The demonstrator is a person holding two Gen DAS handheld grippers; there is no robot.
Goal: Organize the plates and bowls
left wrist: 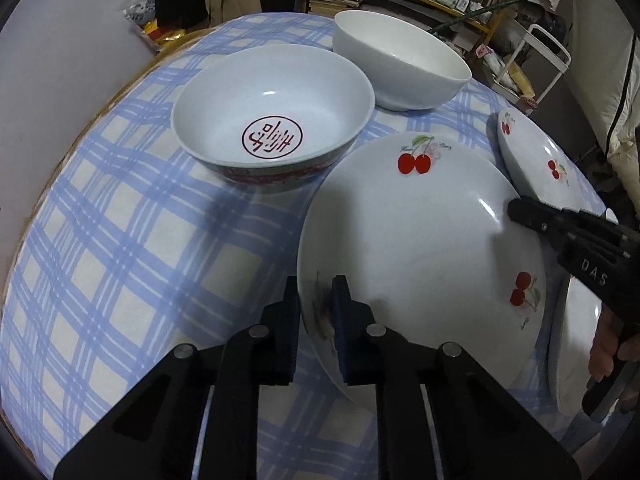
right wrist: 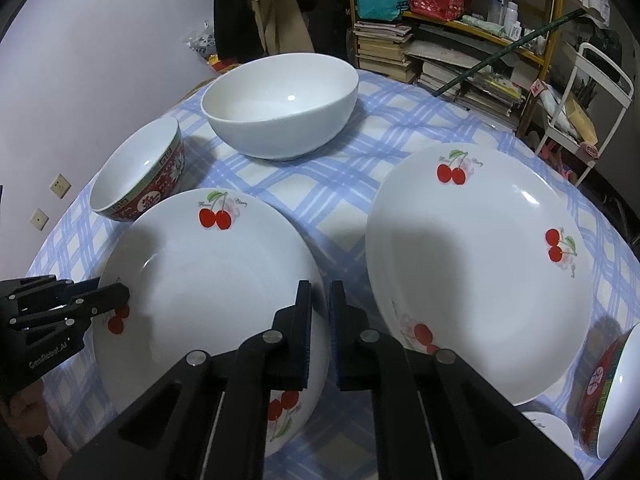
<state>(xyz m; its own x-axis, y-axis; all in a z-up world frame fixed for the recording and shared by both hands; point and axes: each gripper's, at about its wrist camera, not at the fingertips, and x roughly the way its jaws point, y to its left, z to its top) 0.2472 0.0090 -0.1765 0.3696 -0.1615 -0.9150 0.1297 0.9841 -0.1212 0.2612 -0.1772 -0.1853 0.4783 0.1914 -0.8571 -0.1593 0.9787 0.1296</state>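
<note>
Both tongs are clamped on one cherry plate [left wrist: 416,248]: left tongs [left wrist: 318,312] on its near-left rim, right tongs [right wrist: 321,312] on the opposite rim, plate tilted off the surface [left wrist: 120,240].

The left gripper [left wrist: 318,294] is pointing steeply downward, its fingers [left wrist: 341,304] pinching nearly together. The right gripper [right wrist: 320,300] is tilting downward too, its fingers [right wrist: 304,308] squeezing close. A hand [left wrist: 610,344] is clutching the right gripper's handle.

Pale lilac wall [right wrist: 100,40] on the left with two sockets [right wrist: 60,186], yellow shelf unit [right wrist: 532,54] crammed with books and bottles, white metal cart [right wrist: 608,92] at right, blue-checked cloth [right wrist: 320,184] over the bench
</note>
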